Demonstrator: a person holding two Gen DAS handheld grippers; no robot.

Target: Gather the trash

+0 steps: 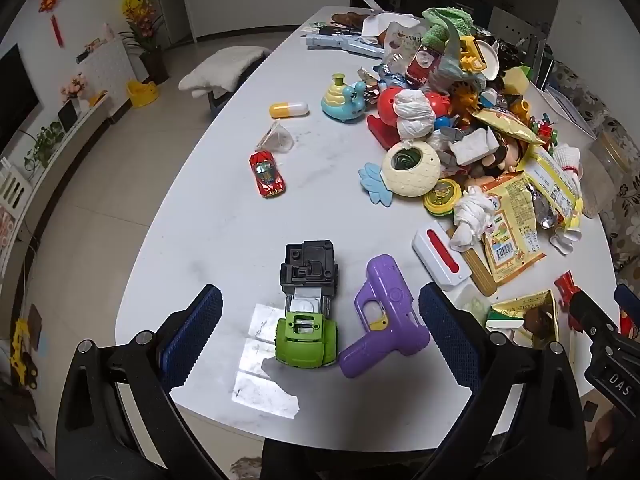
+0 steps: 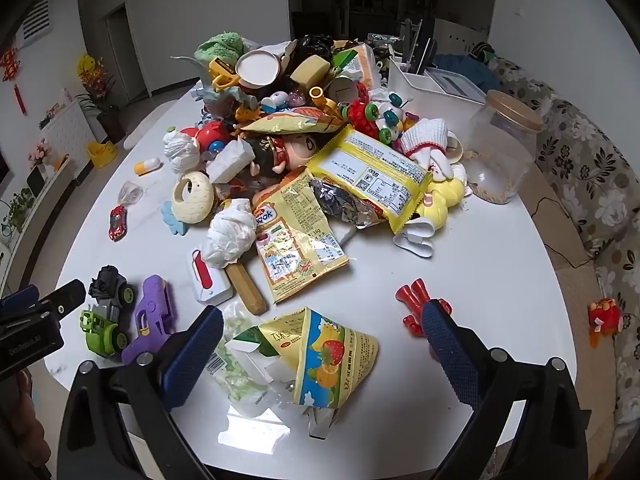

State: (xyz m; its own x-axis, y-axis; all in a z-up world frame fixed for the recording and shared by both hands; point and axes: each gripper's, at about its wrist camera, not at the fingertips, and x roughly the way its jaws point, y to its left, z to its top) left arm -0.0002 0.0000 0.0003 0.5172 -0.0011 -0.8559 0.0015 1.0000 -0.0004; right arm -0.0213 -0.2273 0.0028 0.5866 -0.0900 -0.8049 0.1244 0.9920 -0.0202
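A pile of toys mixed with trash covers the white table [image 1: 224, 208]. My left gripper [image 1: 320, 336] is open and empty, its jaws to either side of a green toy truck [image 1: 308, 320] and a purple toy pistol [image 1: 384, 320]. My right gripper [image 2: 324, 344] is open and empty, just above a crumpled yellow snack wrapper [image 2: 328, 360] and a clear plastic bag [image 2: 236, 368] at the near edge. More trash lies further off: yellow snack bags [image 2: 380, 176], an orange wrapper [image 2: 296, 240], wadded white tissues [image 2: 232, 236].
A red toy car [image 1: 267, 174], a yellow-white capsule [image 1: 288, 109], a snail toy [image 1: 346, 98] and a small clear wrapper [image 1: 276, 138] lie on the left half. A glass jar [image 2: 500, 148], a white bin [image 2: 432, 80] and a red figure [image 2: 420, 304] are on the right. A floral sofa [image 2: 592, 184] borders the table.
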